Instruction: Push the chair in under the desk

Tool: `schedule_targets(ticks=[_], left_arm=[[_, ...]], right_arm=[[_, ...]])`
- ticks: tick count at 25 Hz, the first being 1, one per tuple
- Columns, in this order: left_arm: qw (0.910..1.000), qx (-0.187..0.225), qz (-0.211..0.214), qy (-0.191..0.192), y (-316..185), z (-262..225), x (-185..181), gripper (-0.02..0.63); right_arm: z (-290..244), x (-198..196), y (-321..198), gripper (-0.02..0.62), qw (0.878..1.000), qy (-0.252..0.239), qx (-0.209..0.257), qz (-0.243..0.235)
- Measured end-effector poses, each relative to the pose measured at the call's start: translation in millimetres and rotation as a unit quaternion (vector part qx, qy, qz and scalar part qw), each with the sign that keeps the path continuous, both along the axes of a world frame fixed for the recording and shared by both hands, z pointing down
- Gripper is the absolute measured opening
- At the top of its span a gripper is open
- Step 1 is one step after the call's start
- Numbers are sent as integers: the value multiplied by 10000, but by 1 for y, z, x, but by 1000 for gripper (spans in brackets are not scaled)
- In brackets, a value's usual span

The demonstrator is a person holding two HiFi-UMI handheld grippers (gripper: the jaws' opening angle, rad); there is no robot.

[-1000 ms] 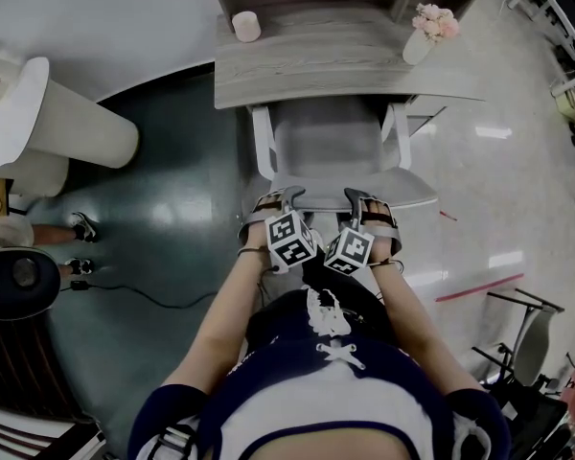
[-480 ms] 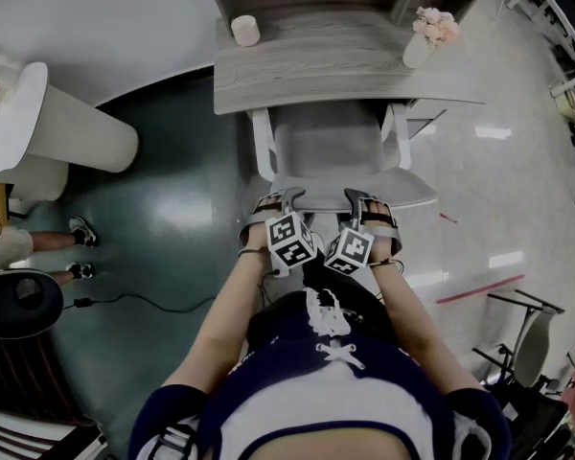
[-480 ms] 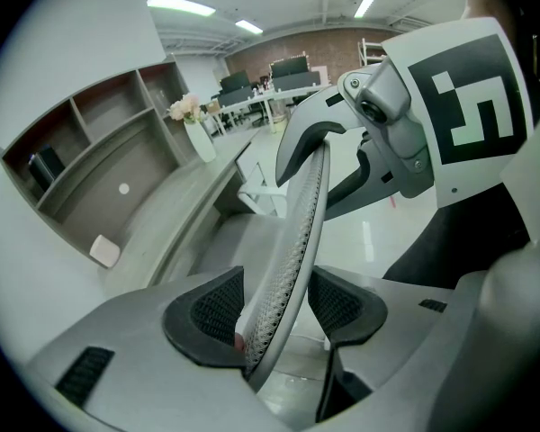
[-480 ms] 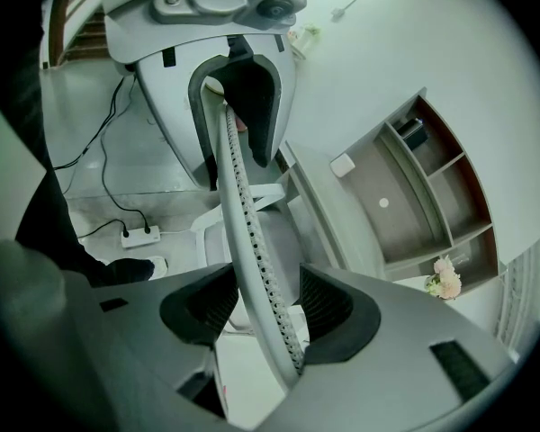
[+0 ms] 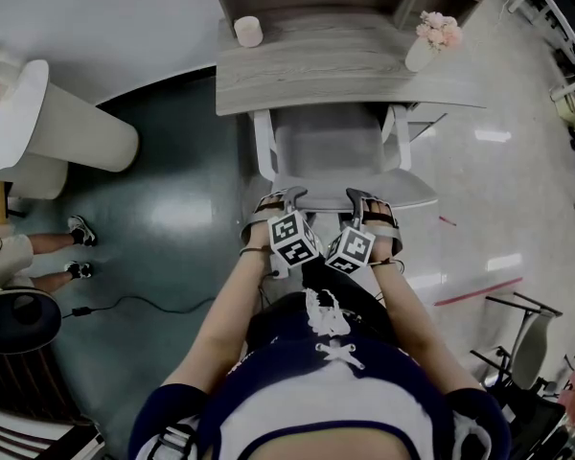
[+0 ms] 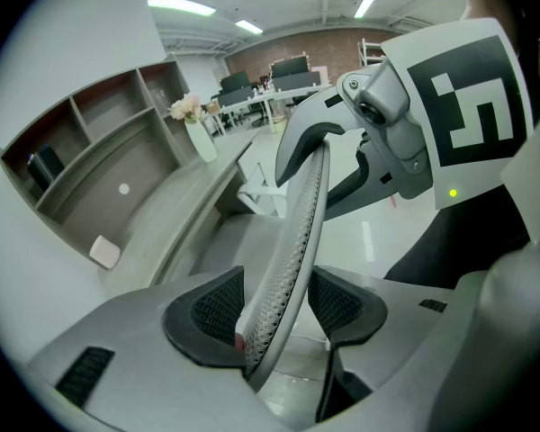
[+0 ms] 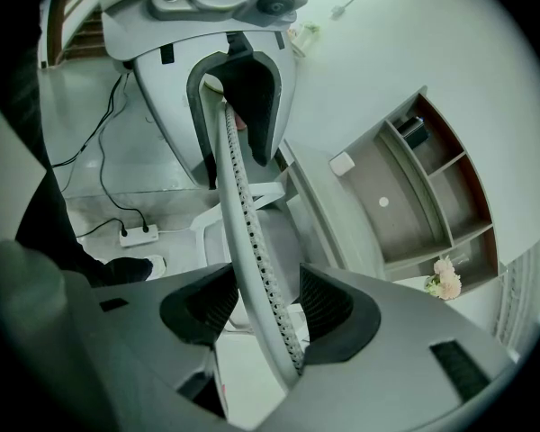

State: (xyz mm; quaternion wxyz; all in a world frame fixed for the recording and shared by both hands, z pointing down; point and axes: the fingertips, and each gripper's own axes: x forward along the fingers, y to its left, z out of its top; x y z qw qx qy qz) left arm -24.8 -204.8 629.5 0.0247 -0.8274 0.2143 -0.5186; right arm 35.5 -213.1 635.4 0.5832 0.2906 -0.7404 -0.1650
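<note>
A person's forearms reach forward, side by side. The left gripper [image 5: 280,201] and right gripper [image 5: 362,199] both sit over the top rim of the chair's backrest [image 5: 337,192]. Each gripper's jaws stand apart, straddling the mesh rim with a gap showing, not clamped. Beyond them, the grey chair [image 5: 331,147] has its seat front tucked under the desk [image 5: 307,73]. On the desk stand a small cup [image 5: 249,31] and a vase of flowers [image 5: 429,38].

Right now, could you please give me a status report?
Left hand-held gripper, right hand-held gripper: open, astride chair back. Seat partly under desk. Nothing seen blocking.
</note>
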Motion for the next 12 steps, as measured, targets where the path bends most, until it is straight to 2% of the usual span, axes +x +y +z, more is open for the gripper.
schedule_targets(ticks=[12], left_arm=[[10000, 42, 6, 0, -10, 0, 0, 225]], right_arm=[[-1, 1, -11, 190, 9999, 76, 67, 37]])
